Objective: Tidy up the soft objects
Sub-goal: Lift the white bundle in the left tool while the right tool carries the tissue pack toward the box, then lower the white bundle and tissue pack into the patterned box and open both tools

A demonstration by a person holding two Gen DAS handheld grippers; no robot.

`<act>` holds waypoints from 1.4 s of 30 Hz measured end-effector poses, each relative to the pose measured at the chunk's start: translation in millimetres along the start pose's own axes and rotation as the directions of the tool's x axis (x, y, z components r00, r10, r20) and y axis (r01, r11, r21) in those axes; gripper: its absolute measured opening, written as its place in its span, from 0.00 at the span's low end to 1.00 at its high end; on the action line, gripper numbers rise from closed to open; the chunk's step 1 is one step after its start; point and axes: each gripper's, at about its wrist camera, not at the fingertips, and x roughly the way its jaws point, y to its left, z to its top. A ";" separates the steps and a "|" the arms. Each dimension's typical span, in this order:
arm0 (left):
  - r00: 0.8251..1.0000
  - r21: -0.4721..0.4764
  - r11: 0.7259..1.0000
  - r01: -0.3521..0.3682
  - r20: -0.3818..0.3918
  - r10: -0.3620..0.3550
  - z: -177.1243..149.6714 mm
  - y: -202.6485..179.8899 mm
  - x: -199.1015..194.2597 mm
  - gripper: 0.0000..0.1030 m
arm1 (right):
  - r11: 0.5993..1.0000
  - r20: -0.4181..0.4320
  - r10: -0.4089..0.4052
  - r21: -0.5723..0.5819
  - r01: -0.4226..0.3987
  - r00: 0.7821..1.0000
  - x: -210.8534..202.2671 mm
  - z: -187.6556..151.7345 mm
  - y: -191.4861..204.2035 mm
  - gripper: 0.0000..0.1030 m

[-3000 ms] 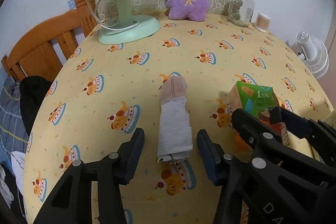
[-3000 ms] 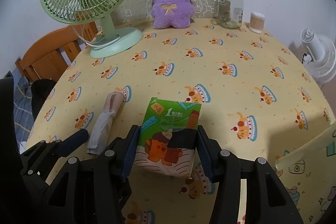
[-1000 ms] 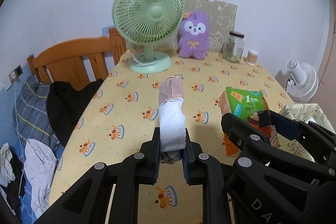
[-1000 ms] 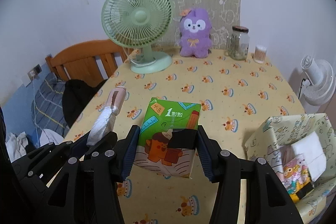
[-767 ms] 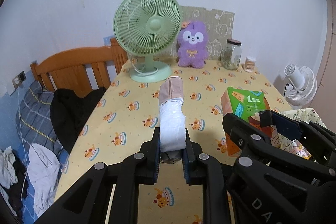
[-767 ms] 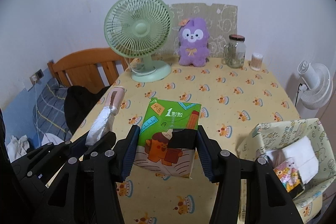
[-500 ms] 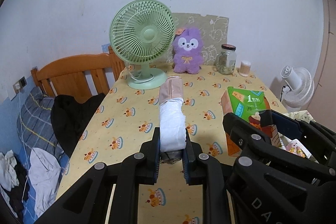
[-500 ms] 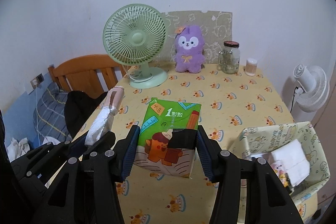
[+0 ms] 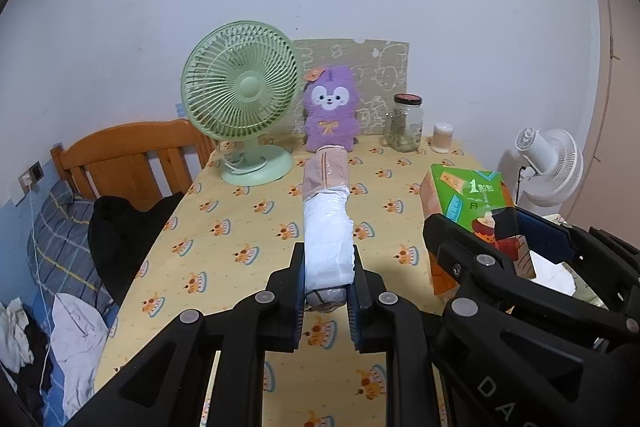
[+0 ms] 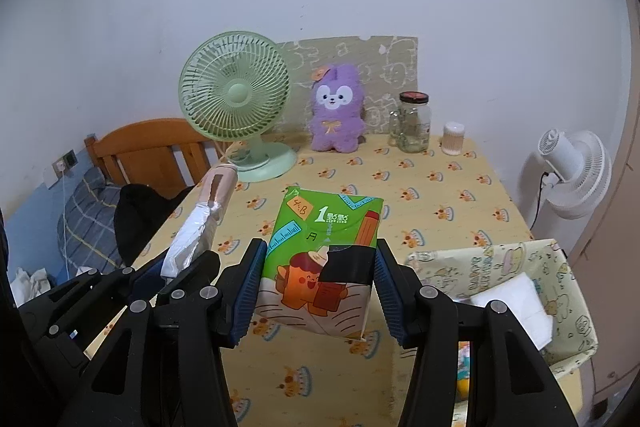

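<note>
Black left fingers: we see the left gripper [image 9: 326, 283] pinched nearly closed on the near end of a rolled white-and-pink soft pack [image 9: 326, 223], its blue pads pressing both sides.
Rolled pack: it sticks out forward past the fingers, white plastic near us, pink wrap at the far end, lifted clear above the worktop [image 9: 248, 223].
Right fingers: we see the right gripper [image 10: 318, 291] about half open, clamped on a green tissue pack [image 10: 324, 251] with a cartoon print; both blue pads bear on its sides.
Tissue pack: held in the air above the worktop, printed face towards us, tilted slightly away at the top.
Side by side: in the left wrist view the tissue pack [image 9: 472, 203] sits to the right of the roll; in the right wrist view the roll [image 10: 200, 223] sits to the left.
Fabric bin: a pale yellow patterned bin [image 10: 560, 323] stands beside the worktop's right edge, below and right of the tissue pack, with a white folded item [image 10: 516, 303] inside.
Worktop cloth: yellow, printed with small cakes.
Far edge: a green desk fan [image 10: 236, 107], a purple plush toy [image 10: 336, 111], a glass jar [image 10: 412, 123] and a small cotton-swab tub [image 10: 453, 139] stand in a row by the wall.
Beyond the worktop: a wooden bed frame [image 9: 132, 151] at left with a dark garment [image 9: 124, 235] beside it, a white fan [image 10: 572, 171] at right.
</note>
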 end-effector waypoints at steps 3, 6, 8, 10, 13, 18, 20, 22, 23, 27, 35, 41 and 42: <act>1.000 0.003 1.000 0.009 0.006 -0.009 1.6 -8.0 -1.3 0.15 | 1.000 0.008 -0.009 0.002 0.008 1.000 -4.1 1.1 -7.4 0.55; 1.000 0.013 1.000 0.021 0.012 -0.022 3.2 -18.7 -2.7 0.15 | 1.000 0.020 -0.024 0.004 0.024 1.000 -8.2 2.5 -16.9 0.55; 0.999 0.019 0.999 0.037 0.015 -0.037 4.2 -25.5 -3.7 0.15 | 0.999 0.026 -0.037 0.009 0.037 0.999 -10.4 3.4 -23.6 0.55; 0.999 0.018 0.999 0.050 0.019 -0.050 4.9 -32.8 -4.3 0.15 | 0.999 0.028 -0.044 0.022 0.044 0.999 -12.3 3.5 -31.4 0.55; 0.998 0.032 0.998 0.055 0.025 -0.056 5.4 -44.9 -5.1 0.15 | 0.998 0.029 -0.059 0.034 0.058 0.998 -13.8 3.3 -41.7 0.55; 0.996 0.043 0.995 0.087 0.012 -0.088 4.9 -59.7 -1.5 0.15 | 0.996 0.031 -0.083 0.034 0.082 0.996 -16.7 1.2 -57.8 0.55; 0.995 0.046 0.994 0.095 0.010 -0.096 4.8 -66.2 -0.8 0.15 | 0.996 0.031 -0.088 0.036 0.087 0.996 -18.9 -0.2 -63.6 0.55; 0.995 0.050 0.994 0.102 0.007 -0.102 4.3 -72.4 0.4 0.15 | 0.995 0.030 -0.093 0.041 0.091 0.995 -20.0 -1.5 -70.5 0.55; 0.994 0.053 0.993 0.106 0.005 -0.106 4.1 -75.8 1.2 0.15 | 0.995 0.030 -0.095 0.043 0.094 0.995 -20.3 -2.1 -73.8 0.55; 0.992 0.064 0.990 0.125 -0.004 -0.125 3.5 -90.5 4.7 0.15 | 0.993 0.025 -0.105 0.053 0.103 0.994 -20.8 -4.5 -87.3 0.55; 0.985 0.094 0.980 0.173 -0.021 -0.172 0.9 -120.5 11.4 0.15 | 0.987 0.011 -0.139 0.077 0.138 0.990 -21.7 -10.8 -118.5 0.55; 0.973 0.117 0.966 0.231 -0.050 -0.226 -1.7 -145.2 19.6 0.16 | 0.980 -0.011 -0.172 0.097 0.172 0.985 -20.3 -16.7 -141.6 0.55; 0.972 0.121 0.964 0.235 -0.055 -0.230 -2.3 -148.4 20.7 0.16 | 0.979 -0.015 -0.177 0.101 0.178 0.984 -19.9 -18.3 -145.4 0.55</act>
